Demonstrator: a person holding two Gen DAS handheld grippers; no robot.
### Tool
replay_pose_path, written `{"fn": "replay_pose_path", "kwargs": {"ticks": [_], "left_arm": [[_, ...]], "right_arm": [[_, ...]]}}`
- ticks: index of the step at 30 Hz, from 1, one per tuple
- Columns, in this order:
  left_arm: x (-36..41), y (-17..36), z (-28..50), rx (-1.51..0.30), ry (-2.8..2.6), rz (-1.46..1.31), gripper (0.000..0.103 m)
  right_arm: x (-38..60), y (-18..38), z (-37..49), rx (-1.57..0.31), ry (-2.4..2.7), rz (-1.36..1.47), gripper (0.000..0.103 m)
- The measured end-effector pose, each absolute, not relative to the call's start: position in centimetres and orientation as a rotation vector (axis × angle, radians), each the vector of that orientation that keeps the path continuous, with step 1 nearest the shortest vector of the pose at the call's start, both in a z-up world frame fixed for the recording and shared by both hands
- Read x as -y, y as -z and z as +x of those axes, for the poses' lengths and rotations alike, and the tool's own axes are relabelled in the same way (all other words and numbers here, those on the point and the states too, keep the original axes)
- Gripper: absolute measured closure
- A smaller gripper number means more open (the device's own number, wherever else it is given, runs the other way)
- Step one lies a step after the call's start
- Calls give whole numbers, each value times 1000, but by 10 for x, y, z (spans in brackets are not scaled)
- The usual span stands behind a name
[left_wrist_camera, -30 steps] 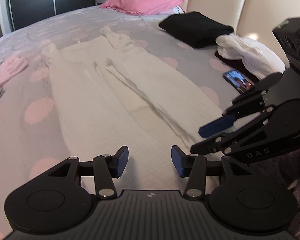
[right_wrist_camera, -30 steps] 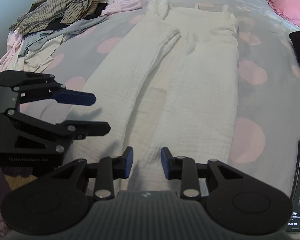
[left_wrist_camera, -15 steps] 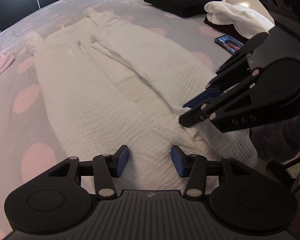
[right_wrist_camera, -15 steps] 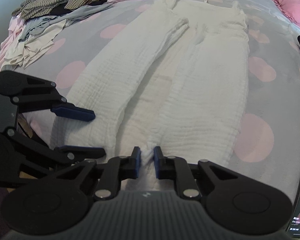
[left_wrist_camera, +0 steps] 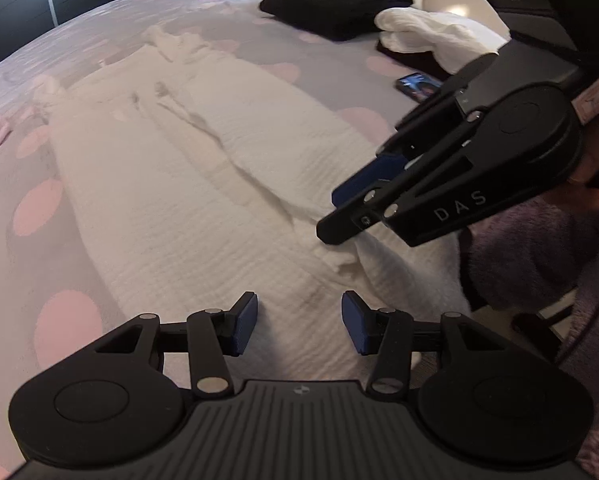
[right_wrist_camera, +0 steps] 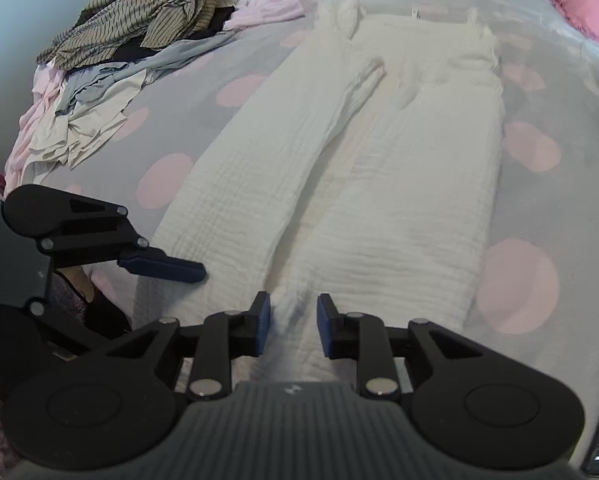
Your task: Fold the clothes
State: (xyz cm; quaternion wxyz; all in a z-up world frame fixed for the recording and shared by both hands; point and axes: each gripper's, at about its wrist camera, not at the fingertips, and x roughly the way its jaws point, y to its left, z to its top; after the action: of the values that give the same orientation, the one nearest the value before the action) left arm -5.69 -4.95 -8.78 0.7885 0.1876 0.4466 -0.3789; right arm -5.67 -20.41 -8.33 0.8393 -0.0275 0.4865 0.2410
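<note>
A white crinkle-textured garment (right_wrist_camera: 379,184) – a strappy piece of gauzy, ribbed-looking cotton – is lying flat along the grey, pink-dotted bedspread (right_wrist_camera: 539,160). Its two long sides are sitting folded inward, meeting along a shallow seam down the middle (left_wrist_camera: 235,184), so it is forming one long narrow panel. The strap end is pointing toward the far side of the bed, while the near hem (left_wrist_camera: 339,260) is bunching slightly at the bed's edge – a small wrinkled ridge is showing there.
</note>
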Motion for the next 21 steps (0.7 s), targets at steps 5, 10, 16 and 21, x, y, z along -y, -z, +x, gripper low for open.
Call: {"fn": "replay_pose_path", "kwargs": {"ticks": [5,10,16,21], "left_arm": [[53,85,-72,-976,867,477,58],[55,97,-82,-1055,933,526,58],[49,118,-74,-1147,841,561,71],[34,117,-62,-1201,730,508,91]], "right_arm": [[199,77,-79,-1015,-560,-172,73],[186,89,-96,-1097,-653,-293,73],[183,104,-95,-1176,-645,-333,72],[182,106,-89,-1162,-654,-294,76]]}}
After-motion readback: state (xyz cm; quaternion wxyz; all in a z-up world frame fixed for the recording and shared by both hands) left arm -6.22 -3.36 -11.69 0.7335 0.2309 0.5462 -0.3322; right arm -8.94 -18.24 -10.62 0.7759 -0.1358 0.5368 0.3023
